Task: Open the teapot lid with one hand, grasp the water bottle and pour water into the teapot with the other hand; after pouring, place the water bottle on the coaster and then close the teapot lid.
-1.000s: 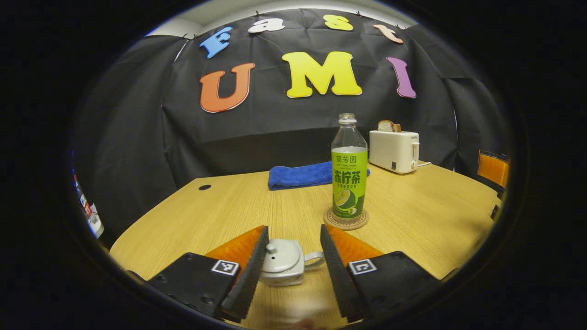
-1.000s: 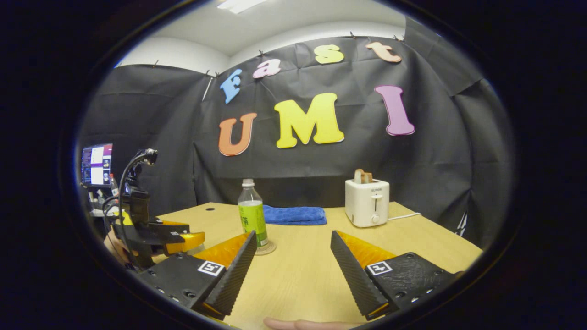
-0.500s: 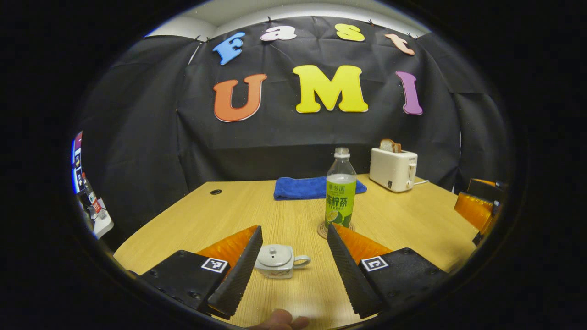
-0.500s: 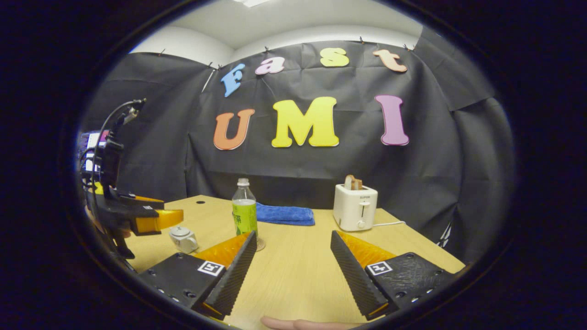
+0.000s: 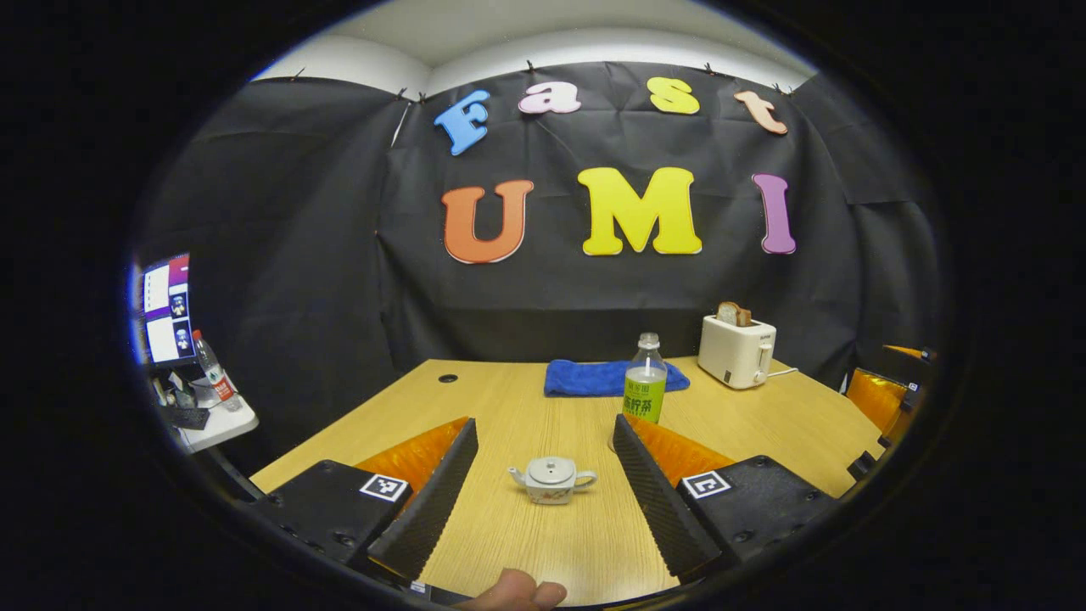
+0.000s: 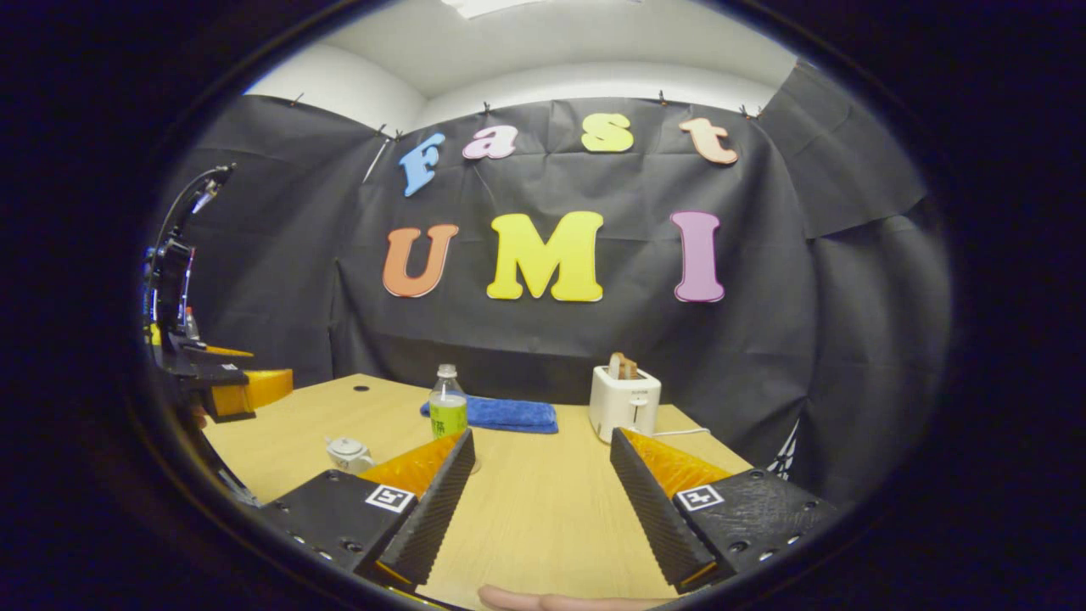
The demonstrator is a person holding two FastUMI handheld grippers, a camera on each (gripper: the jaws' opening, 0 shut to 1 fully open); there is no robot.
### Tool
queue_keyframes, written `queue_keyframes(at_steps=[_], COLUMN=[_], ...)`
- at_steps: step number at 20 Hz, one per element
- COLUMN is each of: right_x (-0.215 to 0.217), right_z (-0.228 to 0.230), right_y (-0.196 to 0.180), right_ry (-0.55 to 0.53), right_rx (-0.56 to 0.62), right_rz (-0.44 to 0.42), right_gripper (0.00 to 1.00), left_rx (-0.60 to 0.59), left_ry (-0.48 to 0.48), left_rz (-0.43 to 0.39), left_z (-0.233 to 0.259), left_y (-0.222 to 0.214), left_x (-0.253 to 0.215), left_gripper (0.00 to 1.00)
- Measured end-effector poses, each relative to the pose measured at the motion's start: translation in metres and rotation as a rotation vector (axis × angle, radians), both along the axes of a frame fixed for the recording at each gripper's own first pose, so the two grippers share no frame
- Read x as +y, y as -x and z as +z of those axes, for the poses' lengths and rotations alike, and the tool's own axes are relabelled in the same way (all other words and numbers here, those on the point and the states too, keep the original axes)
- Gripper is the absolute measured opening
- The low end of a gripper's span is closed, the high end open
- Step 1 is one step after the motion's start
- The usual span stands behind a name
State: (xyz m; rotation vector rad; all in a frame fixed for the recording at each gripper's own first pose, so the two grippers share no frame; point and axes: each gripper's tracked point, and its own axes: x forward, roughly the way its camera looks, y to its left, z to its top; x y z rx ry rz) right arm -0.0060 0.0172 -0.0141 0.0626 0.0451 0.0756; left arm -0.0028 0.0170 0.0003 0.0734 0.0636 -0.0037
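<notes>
Over the last second both tools had drawn back from the work: in the left gripper view the teapot [image 5: 551, 479], which had sat large between the fingers a second before, now stood small and well out ahead on the table [image 5: 509, 407], its lid on, nothing touching it. The left tool [image 5: 543, 496] was spread wide and held nothing; the right tool [image 6: 539, 501] was likewise spread and empty, pulled back toward the near edge. The water bottle [image 5: 646, 391] stood upright beyond the teapot, seemingly on the coaster, whose edge was mostly hidden behind a finger. Judged from this, the pouring, placing and closing looked done, and the retreat read as the finish. Counted: one teapot, one bottle, one blue towel [image 5: 594, 377], one toaster [image 5: 736, 351] holding one slice of bread, and two tools.
</notes>
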Motion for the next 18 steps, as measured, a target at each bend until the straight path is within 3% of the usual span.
queue_keyframes(at_steps=[10,18], right_x=[-0.023,-0.023], right_z=[0.009,-0.005], right_y=[0.014,0.016], right_ry=[0.011,0.056], right_rx=[0.012,0.03], right_rz=[-0.052,-0.014], right_gripper=[0.93,0.95], left_rx=[-0.117,-0.161], left_ry=[-0.009,-0.001], left_rz=[-0.033,-0.026], left_z=[0.034,0.042], left_y=[0.036,0.035], left_x=[-0.014,-0.012], left_gripper=[1.0,1.0])
